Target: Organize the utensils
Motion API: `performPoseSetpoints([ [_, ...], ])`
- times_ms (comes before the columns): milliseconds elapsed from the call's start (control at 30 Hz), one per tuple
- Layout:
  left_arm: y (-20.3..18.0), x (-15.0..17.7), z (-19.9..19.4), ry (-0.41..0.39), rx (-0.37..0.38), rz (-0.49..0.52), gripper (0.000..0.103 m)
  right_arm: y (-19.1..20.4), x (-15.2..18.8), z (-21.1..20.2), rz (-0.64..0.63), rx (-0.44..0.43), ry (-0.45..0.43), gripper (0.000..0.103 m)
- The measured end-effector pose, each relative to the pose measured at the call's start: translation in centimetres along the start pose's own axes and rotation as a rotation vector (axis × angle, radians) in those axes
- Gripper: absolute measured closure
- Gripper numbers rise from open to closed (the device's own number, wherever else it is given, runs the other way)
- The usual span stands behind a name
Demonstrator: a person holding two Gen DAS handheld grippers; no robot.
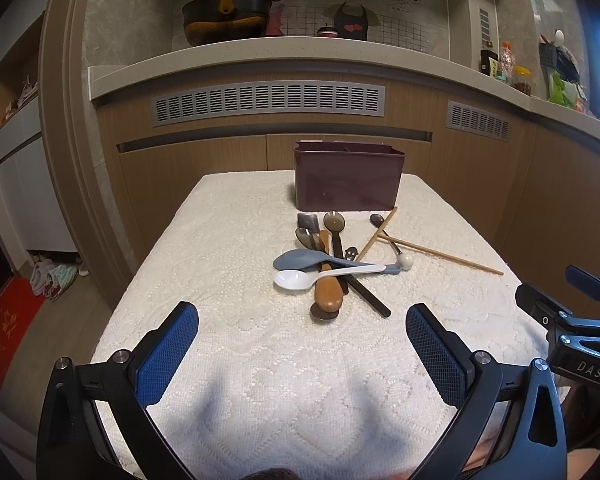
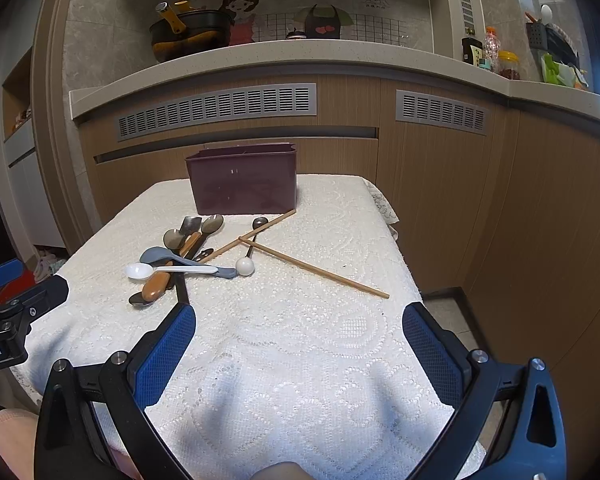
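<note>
1. The left gripper (image 1: 302, 330) hovers low over the near part of the cloth (image 1: 228, 240), its jaws spread wide with nothing between them.
2. In the left view, the utensil pile sits at about 12 o'clock from that gripper, near but not touching it.
3. The white spoon (image 1: 300, 279) lies on top, bowl toward 9 o'clock, crossing the wooden handle (image 1: 327, 292).
4. The grey spoon (image 1: 300, 260) lies just behind the white one, its handle running toward 3 o'clock.
5. A dark stick (image 1: 370, 300) angles out of the pile toward 5 o'clock.
6. Behind, toward 12 o'clock, lie a small spatula (image 1: 308, 222) and a brown spoon (image 1: 334, 222).
7. The bin (image 1: 348, 184) stands upright at the far edge of the cloth, at 12 o'clock from the pile; I cannot tell what is inside.
8. Two chopsticks (image 1: 440, 256) cross at 3 o'clock from the pile, over a small spoon (image 1: 378, 221) with a white ball end (image 1: 405, 261).
9. The right gripper (image 2: 300, 326) is also wide open and holds nothing; in its view the pile lies at 11 o'clock, the chopsticks at 12.
</note>
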State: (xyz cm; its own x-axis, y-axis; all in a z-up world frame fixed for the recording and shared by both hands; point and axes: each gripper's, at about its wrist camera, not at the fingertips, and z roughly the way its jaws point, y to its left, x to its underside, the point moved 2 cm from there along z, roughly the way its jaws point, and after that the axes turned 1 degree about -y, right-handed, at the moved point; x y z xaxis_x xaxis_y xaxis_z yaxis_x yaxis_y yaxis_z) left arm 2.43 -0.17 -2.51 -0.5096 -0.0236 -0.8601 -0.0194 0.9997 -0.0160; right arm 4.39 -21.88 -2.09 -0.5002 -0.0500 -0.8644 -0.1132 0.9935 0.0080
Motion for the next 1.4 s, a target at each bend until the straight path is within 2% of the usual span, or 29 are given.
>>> performPoseSetpoints([
  [1400, -0.02, -0.11, 0.08, 0.006, 0.0, 0.001, 0.0, 0.11, 0.26, 0.34, 0.002, -0.001, 0.014, 0.0],
])
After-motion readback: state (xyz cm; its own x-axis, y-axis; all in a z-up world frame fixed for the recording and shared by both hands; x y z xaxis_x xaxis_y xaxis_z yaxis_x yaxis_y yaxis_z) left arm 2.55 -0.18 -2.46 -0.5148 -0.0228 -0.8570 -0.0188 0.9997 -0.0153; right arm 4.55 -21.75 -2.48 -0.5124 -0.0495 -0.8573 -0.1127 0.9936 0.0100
